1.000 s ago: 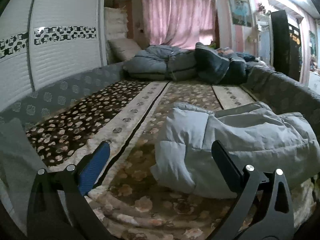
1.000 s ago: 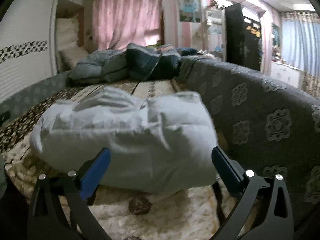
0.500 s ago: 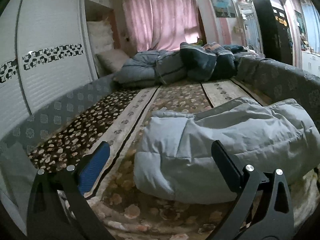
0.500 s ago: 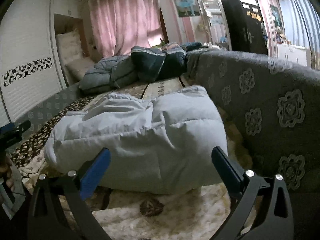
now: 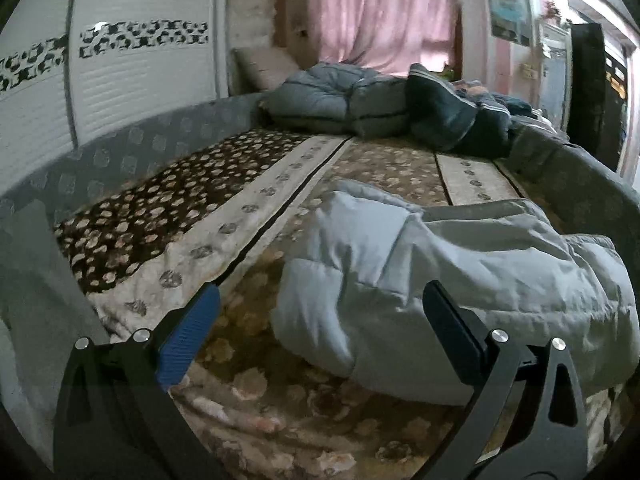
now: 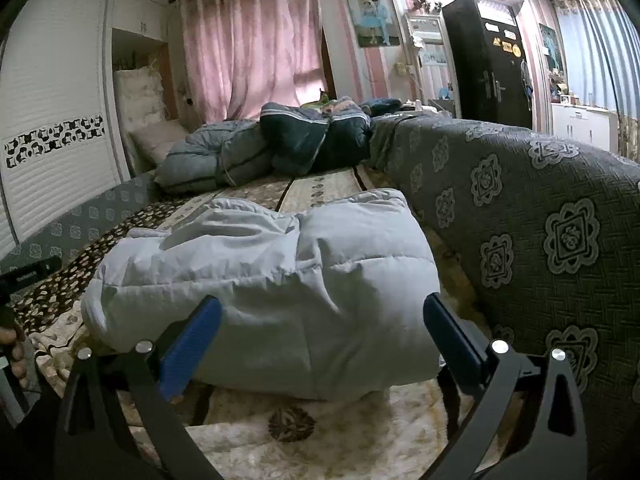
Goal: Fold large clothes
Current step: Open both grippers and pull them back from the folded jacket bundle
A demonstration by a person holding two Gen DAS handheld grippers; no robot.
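On the patterned blanket [image 6: 248,436] near the foot of the bed, against the grey padded side [image 6: 560,240], your pale blue puffer jacket [image 6: 280,292] lies bundled into a thick, lumpy packet, so the folding looks largely done, though the top layer is rumpled and may want squaring. Your right gripper [image 6: 320,332] and left gripper [image 5: 320,320] both stand wide apart and empty, just short of the jacket. Beyond it, other padded coats [image 6: 264,144] sit heaped by the pink curtain [image 6: 248,40].
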